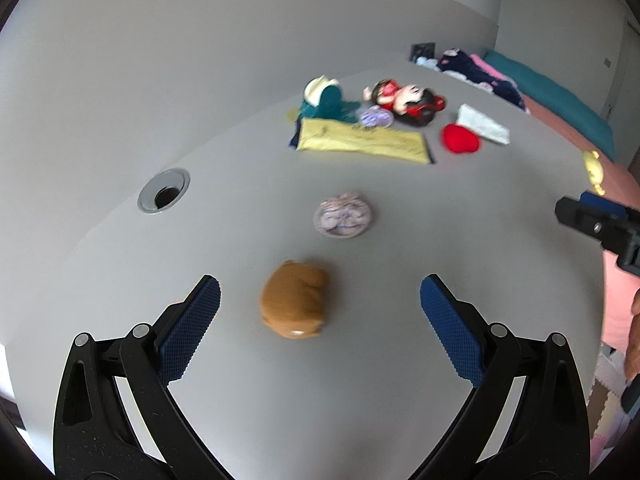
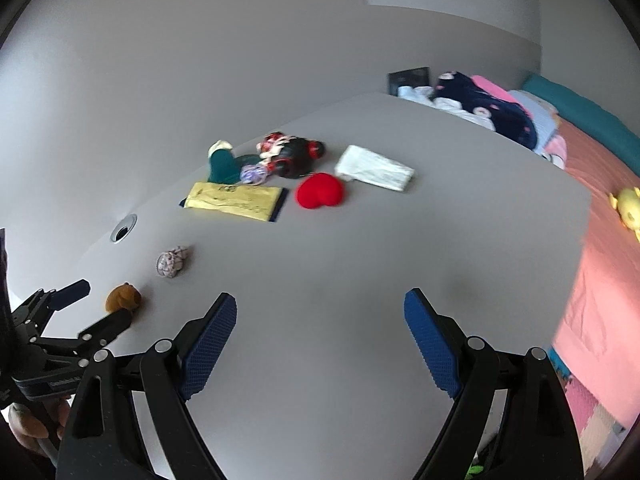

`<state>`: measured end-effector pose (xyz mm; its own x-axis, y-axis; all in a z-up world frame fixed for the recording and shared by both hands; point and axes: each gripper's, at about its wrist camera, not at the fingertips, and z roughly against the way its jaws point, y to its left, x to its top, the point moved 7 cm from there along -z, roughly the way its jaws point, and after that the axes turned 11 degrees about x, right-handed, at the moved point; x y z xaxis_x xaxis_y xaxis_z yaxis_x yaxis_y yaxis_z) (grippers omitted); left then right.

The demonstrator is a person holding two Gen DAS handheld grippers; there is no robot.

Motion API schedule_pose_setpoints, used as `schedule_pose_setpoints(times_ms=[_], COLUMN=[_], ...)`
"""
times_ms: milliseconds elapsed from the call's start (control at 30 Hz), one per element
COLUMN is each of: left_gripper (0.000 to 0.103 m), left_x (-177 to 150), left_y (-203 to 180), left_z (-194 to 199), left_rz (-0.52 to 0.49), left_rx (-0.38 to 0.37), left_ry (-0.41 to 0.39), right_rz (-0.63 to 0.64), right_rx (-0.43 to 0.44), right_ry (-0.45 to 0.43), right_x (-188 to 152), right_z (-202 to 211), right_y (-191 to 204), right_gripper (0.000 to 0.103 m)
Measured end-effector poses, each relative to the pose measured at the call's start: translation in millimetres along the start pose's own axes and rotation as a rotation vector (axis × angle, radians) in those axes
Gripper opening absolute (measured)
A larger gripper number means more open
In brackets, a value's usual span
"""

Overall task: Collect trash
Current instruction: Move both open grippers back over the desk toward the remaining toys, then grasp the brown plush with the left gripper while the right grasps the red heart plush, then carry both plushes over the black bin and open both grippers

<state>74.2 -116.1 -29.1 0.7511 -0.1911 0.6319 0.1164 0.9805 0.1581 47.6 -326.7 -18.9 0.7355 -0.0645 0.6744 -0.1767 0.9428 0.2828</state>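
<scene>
Left wrist view: left gripper [image 1: 320,300], jaws spread, frames the brown crumpled paper ball [image 1: 294,305]; descend centred, then clench. Right gripper [image 2: 320,328] is released too.

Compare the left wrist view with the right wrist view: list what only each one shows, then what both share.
Only the left wrist view shows the brown lump lying between the open left claw's blue pads.

Only the right wrist view shows bare table ahead of the open right claw, and the whole yellow toy on the pink bedding.

Both show the crumpled paper ball, yellow packet, red heart cushion, white folded bag, doll and cable hole.
</scene>
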Motion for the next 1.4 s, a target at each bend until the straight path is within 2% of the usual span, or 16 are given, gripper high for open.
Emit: schedule_pose_setpoints(times_ms=[33, 167, 267, 567, 667, 933, 1033, 1067, 1200, 1400], left_gripper=[0.095, 0.072, 0.037, 0.036, 0.036, 0.036, 0.036, 0.036, 0.036, 0.036], left_x=[0, 1, -2, 4, 12, 27, 29, 30, 29, 36], left_y=[2, 5, 10, 21, 24, 28, 27, 27, 28, 26], left_z=[-4, -19, -30, -40, -45, -61, -63, -63, -60, -42], left_rz=[0.001, -0.009, -0.004, 0.019, 0.026, 0.029, 0.023, 0.022, 0.023, 0.036], left_rx=[0.002, -0.005, -0.011, -0.046, -0.045, -0.057, -0.06, -0.059, -0.062, -0.073], left_ry=[0.003, 0.033, 0.057, 0.061, 0.058, 0.063, 0.058, 0.057, 0.054, 0.019], right_rz=[0.005, 0.018, 0.032, 0.016, 0.009, -0.035, -0.028, -0.021, -0.014, -0.008], right_rx=[0.004, 0.017, 0.016, -0.002, -0.036, -0.094, -0.115, -0.114, -0.112, -0.083], right_ry=[0.003, 0.019, 0.028, 0.09, 0.104, 0.149, 0.139, 0.139, 0.147, 0.118], right_x=[2, 12, 21, 46, 53, 62, 67, 68, 65, 59], right_z=[-4, -23, -38, -85, -98, -126, -129, -130, -125, -96], right_y=[2, 8, 10, 1, -6, -23, -26, -26, -24, -15], right_gripper=[0.086, 0.086, 0.086, 0.086, 0.086, 0.067, 0.059, 0.05, 0.05, 0.05])
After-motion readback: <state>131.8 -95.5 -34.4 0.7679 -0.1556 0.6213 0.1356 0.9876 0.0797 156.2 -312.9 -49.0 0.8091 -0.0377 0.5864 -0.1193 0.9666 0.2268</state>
